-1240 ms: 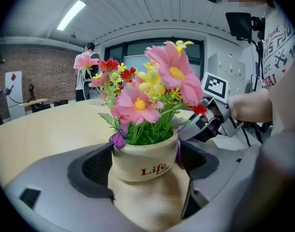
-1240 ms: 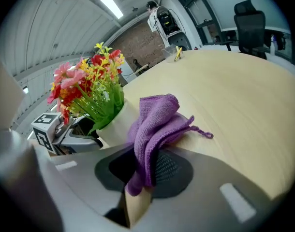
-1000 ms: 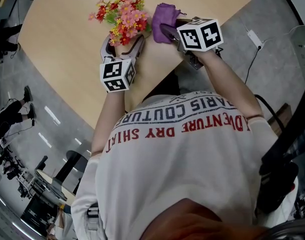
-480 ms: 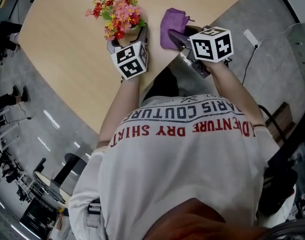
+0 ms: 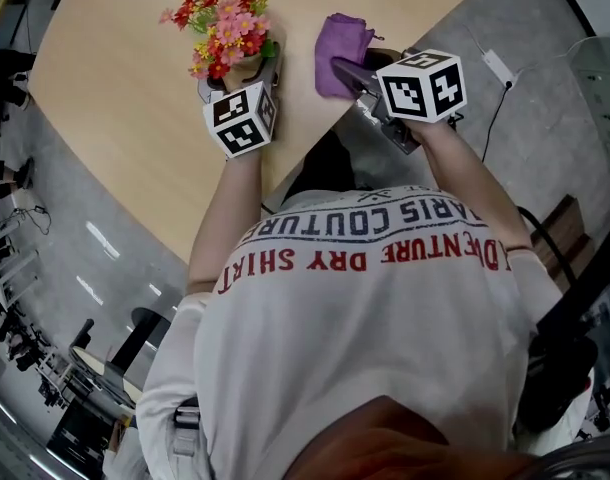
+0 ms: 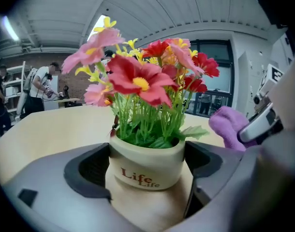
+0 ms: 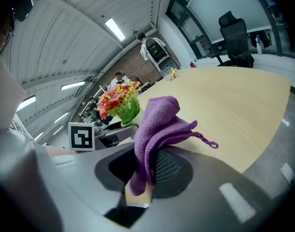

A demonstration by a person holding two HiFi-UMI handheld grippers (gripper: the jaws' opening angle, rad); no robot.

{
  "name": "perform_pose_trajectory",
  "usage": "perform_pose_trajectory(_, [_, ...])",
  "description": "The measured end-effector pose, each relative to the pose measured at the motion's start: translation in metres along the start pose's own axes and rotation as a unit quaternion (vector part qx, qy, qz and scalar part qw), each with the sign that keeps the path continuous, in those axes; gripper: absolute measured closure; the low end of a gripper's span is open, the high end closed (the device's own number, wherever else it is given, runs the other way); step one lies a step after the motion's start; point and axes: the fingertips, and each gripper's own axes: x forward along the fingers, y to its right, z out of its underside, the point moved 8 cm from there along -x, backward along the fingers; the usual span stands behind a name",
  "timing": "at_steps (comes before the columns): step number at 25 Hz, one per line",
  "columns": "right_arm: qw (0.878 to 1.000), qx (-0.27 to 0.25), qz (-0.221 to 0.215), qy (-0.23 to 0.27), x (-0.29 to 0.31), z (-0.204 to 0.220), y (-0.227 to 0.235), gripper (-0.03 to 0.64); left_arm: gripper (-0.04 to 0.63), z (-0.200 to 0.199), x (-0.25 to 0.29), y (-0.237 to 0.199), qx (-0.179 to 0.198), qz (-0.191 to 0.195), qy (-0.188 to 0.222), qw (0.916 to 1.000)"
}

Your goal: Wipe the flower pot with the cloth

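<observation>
Flower pot (image 6: 138, 175), just one, stands on the table (image 5: 125, 108) between my left gripper's (image 6: 147, 151) jaws, which have just widened yet press both its sides. My right gripper (image 7: 146, 168) pinches the single purple cloth (image 7: 159, 120) near the pot.

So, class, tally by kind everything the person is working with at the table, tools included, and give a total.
Flower pot: 1
Purple cloth: 1
Tools: 2, the left tool, jaws just opened wider, flower pot between them; the right tool clamped on the purple cloth
Total: 4
</observation>
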Motion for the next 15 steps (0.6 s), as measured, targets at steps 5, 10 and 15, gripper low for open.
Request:
perform_pose_trajectory(5, [1.0, 0.003, -0.022, -0.002, 0.009, -0.006, -0.001, 0.561, 0.103, 0.001, -0.004, -0.004, 0.053, 0.103, -0.002, 0.9933])
perform_pose_trajectory(10, [0.999, 0.012, -0.053, 0.003, 0.008, -0.003, -0.003, 0.561, 0.104, 0.012, -0.019, 0.006, 0.099, 0.199, -0.008, 0.9749])
perform_pose_trajectory(15, [0.996, 0.004, -0.089, 0.006, 0.013, -0.015, 0.001, 0.561, 0.104, 0.013, -0.018, 0.01, 0.136, 0.268, -0.004, 0.9539])
